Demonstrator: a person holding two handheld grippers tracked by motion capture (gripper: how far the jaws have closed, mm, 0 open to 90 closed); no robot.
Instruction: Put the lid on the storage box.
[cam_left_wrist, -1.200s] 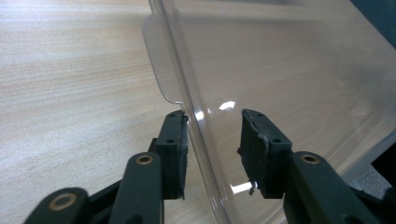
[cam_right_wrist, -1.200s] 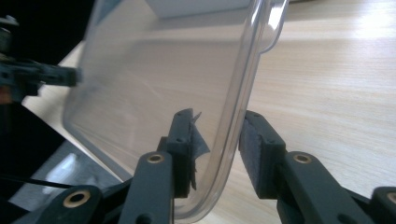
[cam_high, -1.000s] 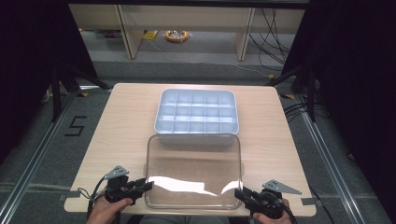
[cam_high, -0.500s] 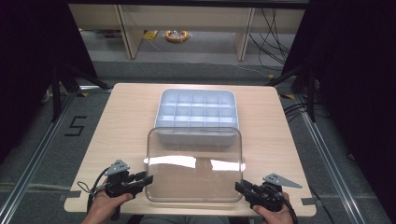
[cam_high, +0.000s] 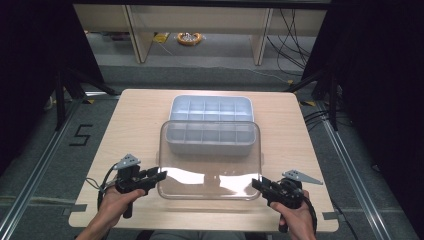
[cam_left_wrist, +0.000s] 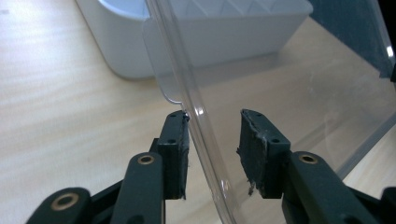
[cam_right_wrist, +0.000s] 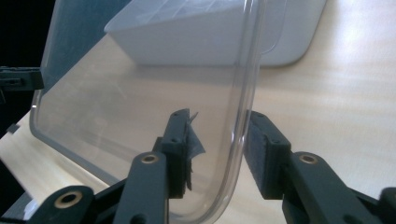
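Observation:
A clear plastic lid (cam_high: 210, 160) hangs above the table between both grippers, its far edge over the near row of a pale blue compartment box (cam_high: 210, 107). My left gripper (cam_high: 162, 175) is shut on the lid's near left rim. In the left gripper view, that rim (cam_left_wrist: 196, 116) runs between the jaws of the left gripper (cam_left_wrist: 212, 140), with the box (cam_left_wrist: 224, 42) beyond. My right gripper (cam_high: 255, 183) grips the near right corner. Its jaws have just been opening slightly, and the lid's rim (cam_right_wrist: 243, 116) still sits between the pads of the right gripper (cam_right_wrist: 217, 140). The box (cam_right_wrist: 187, 42) lies ahead.
The wooden table (cam_high: 125, 130) has bare surface left and right of the box. A person's hands (cam_high: 112, 202) come in at the near edge. Beyond the table are dark floor, cables and a shelf with a yellow roll (cam_high: 189, 37).
Both hands have risen and moved away from the person, carrying the lid from the near part of the table until its far edge overlaps the box.

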